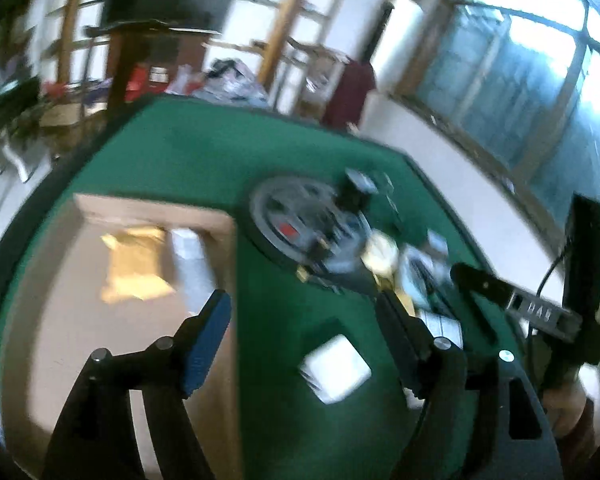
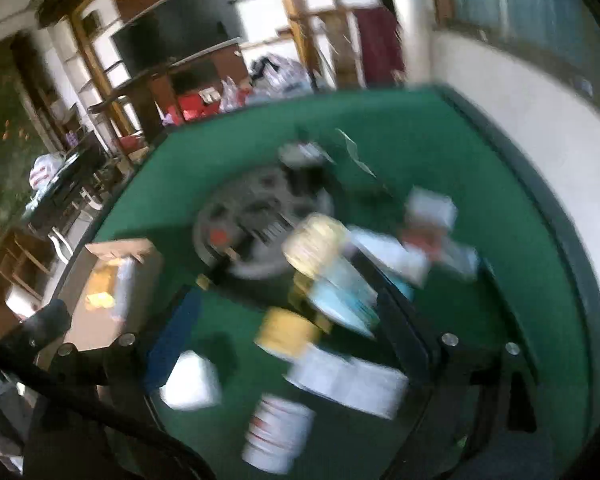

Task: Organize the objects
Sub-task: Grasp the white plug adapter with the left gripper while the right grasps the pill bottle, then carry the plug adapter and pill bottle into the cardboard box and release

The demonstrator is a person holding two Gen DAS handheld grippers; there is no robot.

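Both views are motion-blurred. A green table (image 1: 188, 152) holds an open cardboard box (image 1: 112, 280) at the left with a yellow packet (image 1: 136, 264) inside. My left gripper (image 1: 304, 312) is open and empty above the table, with a small white box (image 1: 336, 368) lying between its fingers. My right gripper (image 2: 288, 320) is open and empty above a pile of small objects: a white box (image 2: 192, 380), a yellow-lidded jar (image 2: 288, 332), a white jar (image 2: 276, 428) and a flat white pack (image 2: 352, 380). The cardboard box (image 2: 112, 280) also shows in the right wrist view.
A round grey dial-like disc (image 1: 296, 220) sits in the table's middle, also in the right wrist view (image 2: 260, 220). More small packs (image 2: 428, 208) lie at the right. The right gripper's body (image 1: 540, 312) is at the left view's right edge. Shelves and a window stand behind.
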